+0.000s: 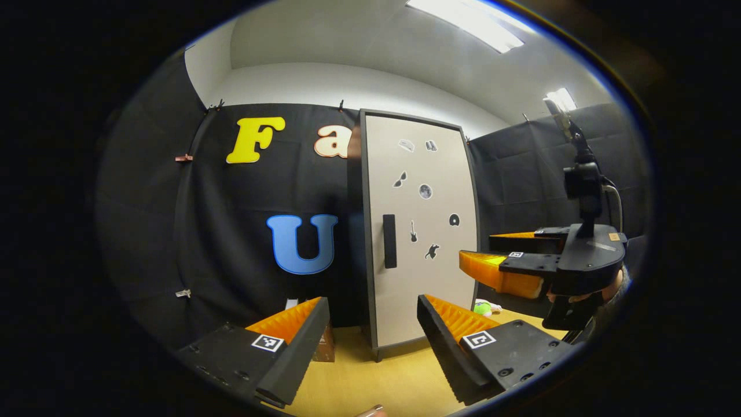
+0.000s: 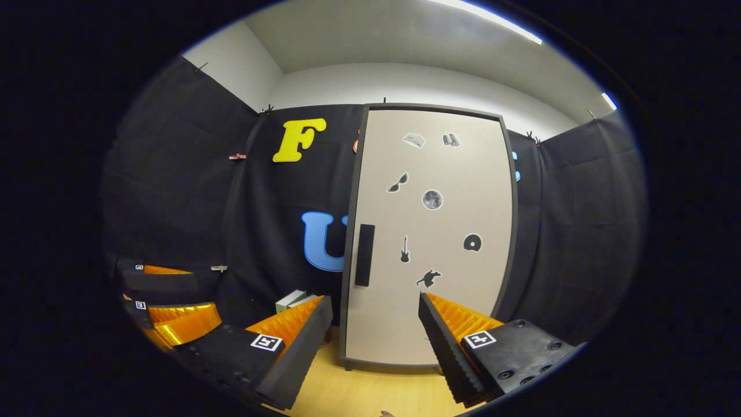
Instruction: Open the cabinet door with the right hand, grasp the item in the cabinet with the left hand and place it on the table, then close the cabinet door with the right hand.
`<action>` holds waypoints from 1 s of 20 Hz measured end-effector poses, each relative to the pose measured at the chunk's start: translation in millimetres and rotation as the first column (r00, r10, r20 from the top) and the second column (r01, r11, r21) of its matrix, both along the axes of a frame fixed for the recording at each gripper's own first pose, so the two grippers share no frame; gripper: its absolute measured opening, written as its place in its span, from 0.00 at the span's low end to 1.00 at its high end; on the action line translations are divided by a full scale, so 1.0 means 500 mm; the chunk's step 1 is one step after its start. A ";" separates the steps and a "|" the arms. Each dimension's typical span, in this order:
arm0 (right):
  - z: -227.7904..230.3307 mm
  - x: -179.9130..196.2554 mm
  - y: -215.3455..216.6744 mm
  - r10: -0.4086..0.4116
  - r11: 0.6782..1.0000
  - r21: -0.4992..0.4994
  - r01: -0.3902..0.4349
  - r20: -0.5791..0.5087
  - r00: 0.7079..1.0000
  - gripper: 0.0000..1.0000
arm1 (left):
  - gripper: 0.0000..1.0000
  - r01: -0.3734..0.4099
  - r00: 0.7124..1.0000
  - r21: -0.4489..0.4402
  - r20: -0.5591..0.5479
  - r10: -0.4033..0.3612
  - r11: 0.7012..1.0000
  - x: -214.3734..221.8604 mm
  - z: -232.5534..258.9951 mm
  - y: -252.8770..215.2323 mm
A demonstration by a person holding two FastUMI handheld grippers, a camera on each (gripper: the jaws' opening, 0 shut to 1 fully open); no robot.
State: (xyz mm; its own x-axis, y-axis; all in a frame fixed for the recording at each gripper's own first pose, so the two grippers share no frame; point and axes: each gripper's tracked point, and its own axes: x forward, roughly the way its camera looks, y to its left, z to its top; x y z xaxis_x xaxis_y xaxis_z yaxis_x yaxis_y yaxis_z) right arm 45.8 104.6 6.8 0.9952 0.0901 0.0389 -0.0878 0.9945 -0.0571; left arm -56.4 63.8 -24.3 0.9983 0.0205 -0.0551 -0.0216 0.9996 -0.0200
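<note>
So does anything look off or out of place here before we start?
Nothing stands out. The cabinet stands upright on the table with its door shut, handle intact; both grippers hang open in front.

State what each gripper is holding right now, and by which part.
Nothing is held. The left hand-held gripper and the right hand-held gripper are both open with empty gaps, short of the closed cabinet door and its handle.
</note>
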 end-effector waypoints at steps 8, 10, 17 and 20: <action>-0.019 0.183 0.052 0.053 0.998 0.031 -0.052 -0.018 0.998 0.97 | 0.96 -0.106 0.994 0.009 -0.024 0.106 0.994 0.029 -0.026 0.076; -0.023 0.228 0.049 0.040 0.999 0.019 -0.039 -0.015 0.999 0.97 | 0.96 -0.116 0.993 -0.002 -0.018 0.116 0.993 0.036 -0.029 0.082; -0.030 0.367 0.042 -0.020 0.998 0.061 0.019 0.016 1.000 0.92 | 0.96 -0.096 0.995 -0.016 -0.029 0.096 0.995 0.069 -0.048 0.080; -0.043 0.418 0.039 -0.048 0.996 0.081 0.048 0.004 0.999 0.89 | 0.96 -0.111 0.993 -0.035 -0.047 0.109 0.993 0.070 -0.065 0.089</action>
